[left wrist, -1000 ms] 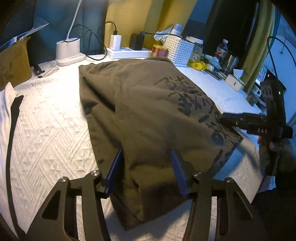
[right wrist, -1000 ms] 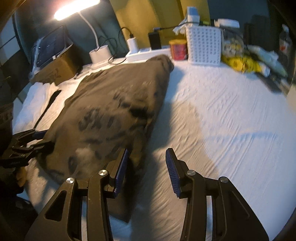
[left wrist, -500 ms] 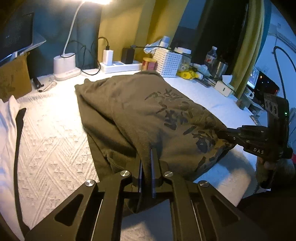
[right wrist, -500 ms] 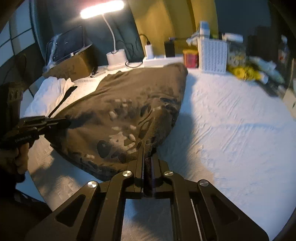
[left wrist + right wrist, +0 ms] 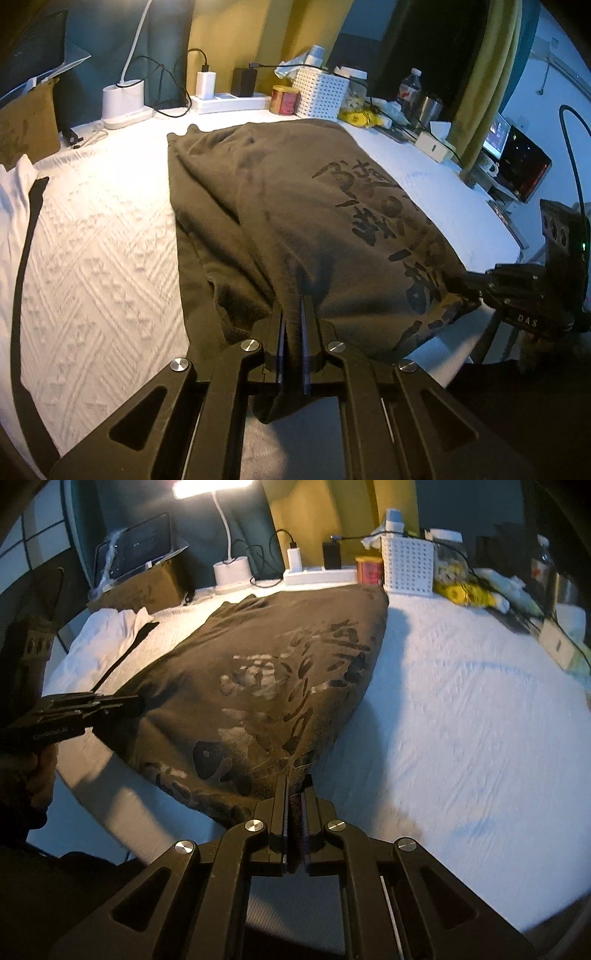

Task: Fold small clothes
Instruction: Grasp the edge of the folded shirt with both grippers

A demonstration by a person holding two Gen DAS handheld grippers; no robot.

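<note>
Now both tools are pinched tight on the near hem of an olive-brown printed T-shirt [image 5: 295,206], which lies spread over a white textured bedspread [image 5: 96,258] and stretches away from the fingers toward the far clutter. The left gripper [image 5: 291,332] has a fold of the dark cloth squeezed between its blue pads, the shirt bunching up just ahead of it. The right gripper [image 5: 295,812] clamps the hem corner likewise, with black lettering just beyond its tips and bare bedspread off to its right. Each tool shows in the other's view, nipping the shirt's edge. Far ahead of both stand a white perforated basket [image 5: 408,566], a white power strip [image 5: 317,576] and a lit desk lamp [image 5: 231,568].
</note>
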